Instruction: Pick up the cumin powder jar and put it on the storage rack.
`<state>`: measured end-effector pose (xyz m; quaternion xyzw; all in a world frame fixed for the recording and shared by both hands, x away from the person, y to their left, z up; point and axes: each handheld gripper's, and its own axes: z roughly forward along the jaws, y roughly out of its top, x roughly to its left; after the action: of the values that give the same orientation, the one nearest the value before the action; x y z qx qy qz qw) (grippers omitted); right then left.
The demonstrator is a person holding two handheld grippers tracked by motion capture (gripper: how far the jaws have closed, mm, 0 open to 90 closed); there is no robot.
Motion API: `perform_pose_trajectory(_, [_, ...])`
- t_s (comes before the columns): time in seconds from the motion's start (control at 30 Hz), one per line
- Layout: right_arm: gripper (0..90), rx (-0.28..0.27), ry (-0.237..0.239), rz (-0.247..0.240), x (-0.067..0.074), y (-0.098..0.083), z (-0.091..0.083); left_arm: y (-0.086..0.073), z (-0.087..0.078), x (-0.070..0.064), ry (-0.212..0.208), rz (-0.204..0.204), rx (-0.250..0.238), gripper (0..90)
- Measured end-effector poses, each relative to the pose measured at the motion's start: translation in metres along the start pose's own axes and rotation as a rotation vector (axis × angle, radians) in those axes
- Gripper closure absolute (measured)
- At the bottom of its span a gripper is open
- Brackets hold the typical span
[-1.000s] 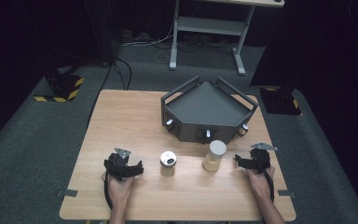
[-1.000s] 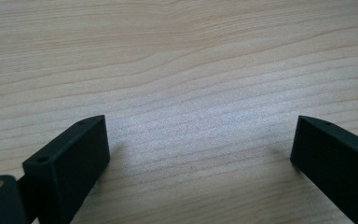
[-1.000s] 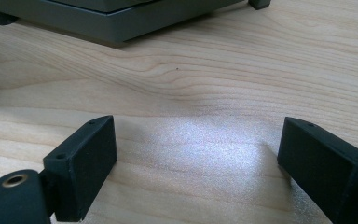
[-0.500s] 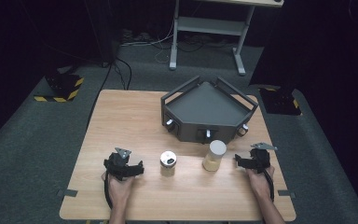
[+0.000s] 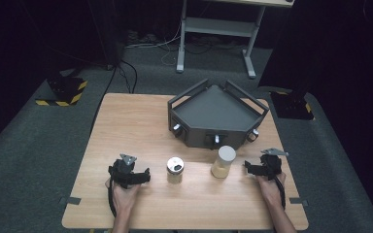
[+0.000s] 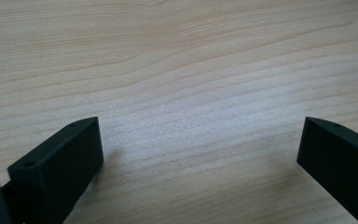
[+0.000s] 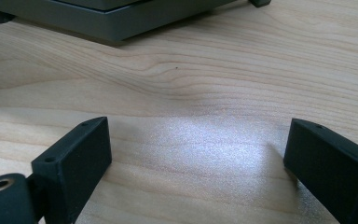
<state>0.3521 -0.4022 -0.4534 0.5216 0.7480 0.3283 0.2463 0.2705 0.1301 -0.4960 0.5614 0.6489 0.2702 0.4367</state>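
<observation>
High view shows two jars standing upright on the wooden table point(image 5: 126, 121), side by side but apart, in the stretch between the two grippers. The left jar point(image 5: 175, 170) is short, with a pale top that has a dark spot on it; the right jar point(image 5: 223, 162) is taller, with a plain pale lid and yellowish contents in its lower part. The left gripper point(image 5: 137, 176) rests on the table just left of the short jar, near it but not touching, with the person's left hand point(image 5: 122, 194) behind it. In the left gripper view its jaws stand wide apart with bare wood grain between them; they have just been opening, and nothing lies between them. The right gripper point(image 5: 253, 167) sits to the right of the tall jar, near it and not in contact, held by the right hand point(image 5: 270, 187). In the right gripper view its jaws are also spread wide over bare wood, having just been opening, with nothing between them. Behind the jars, toward the far side of the table, stands a dark grey angular tray point(image 5: 217, 109) with raised rails and small knobs along its front; its lower edge point(image 7: 107, 25) shows at the top of the right gripper view. Beyond the table, grey carpet, a yellow-and-black striped block point(image 5: 63, 97) and a metal stand point(image 5: 218, 29)
</observation>
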Motion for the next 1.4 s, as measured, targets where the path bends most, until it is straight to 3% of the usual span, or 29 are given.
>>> perform_pose_trajectory(0.27, [5.9,0.001,-0.001,0.001,0.0,0.0,0.0,0.005,-0.014,0.0,-0.079,0.053,-0.005,0.5])
perform_pose_trajectory(0.33, [5.5,0.002,-0.001,0.001,0.0,0.0,0.0,0.007,-0.021,-0.001,-0.117,0.078,0.01,0.6])
perform_pose_trajectory(0.4, [5.4,0.003,-0.002,0.002,0.0,0.001,0.0,0.007,-0.022,-0.001,-0.126,0.087,0.019,0.6])
perform_pose_trajectory(0.57, [5.0,0.004,-0.001,0.001,0.0,0.001,0.0,0.006,-0.031,0.0,-0.193,0.109,0.048,0.7])
perform_pose_trajectory(0.63, [4.7,0.004,-0.001,0.001,0.0,0.001,0.0,0.008,-0.034,-0.002,-0.224,0.125,0.081,1.2])
perform_pose_trajectory(0.8, [4.0,0.006,-0.002,0.003,0.0,0.001,0.001,0.005,-0.036,-0.007,-0.258,0.137,0.106,2.1])
perform_pose_trajectory(0.97, [3.8,0.007,-0.003,0.004,0.0,0.001,0.001,-0.003,-0.035,-0.014,-0.287,0.131,0.105,2.5])
perform_pose_trajectory(1.07, [3.8,0.007,-0.004,0.005,0.0,0.001,0.001,-0.007,-0.034,-0.02,-0.295,0.157,0.112,2.7])
perform_pose_trajectory(1.4, [3.8,0.007,-0.004,0.005,0.0,0.001,0.001,-0.013,-0.026,-0.037,-0.342,0.17,0.111,4.3])
